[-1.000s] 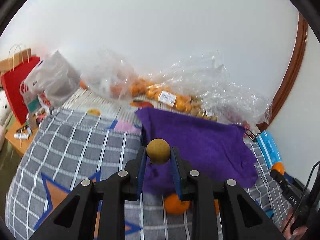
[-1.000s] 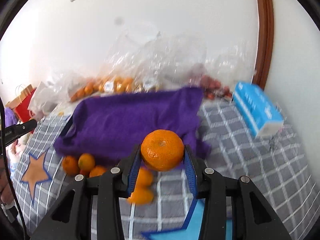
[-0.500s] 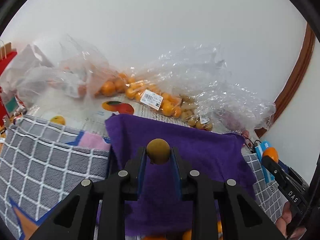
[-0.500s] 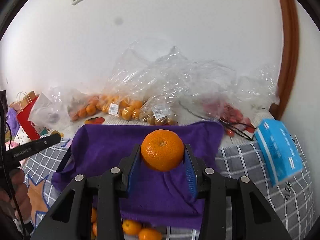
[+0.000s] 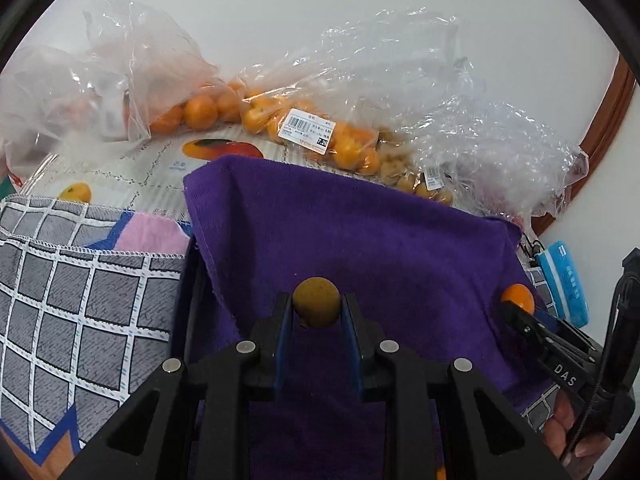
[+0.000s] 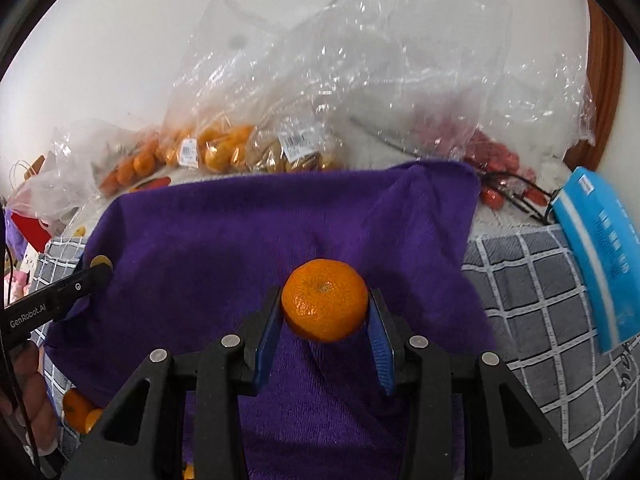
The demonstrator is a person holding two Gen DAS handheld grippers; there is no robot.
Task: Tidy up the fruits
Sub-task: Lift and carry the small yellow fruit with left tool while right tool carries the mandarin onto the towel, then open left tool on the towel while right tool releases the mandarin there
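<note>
Left gripper [image 5: 316, 312] clamps brown fruit [image 5: 316, 307]; right gripper [image 6: 325, 312] clamps tangerine [image 6: 325, 300].

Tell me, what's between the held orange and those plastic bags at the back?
In the right wrist view, only the purple towel lies between the orange in the right gripper and the bags.

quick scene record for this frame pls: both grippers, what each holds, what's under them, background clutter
left gripper: shut on small brown round fruit
right gripper: shut on mandarin
under both: purple towel, spread over grey checked cloth
loose fruit: oranges at the towel's near left edge
behind towel: clear plastic bags of oranges, bag of small brown fruit, red fruit
right side: blue tissue pack
placed on towel: nothing yet
</note>
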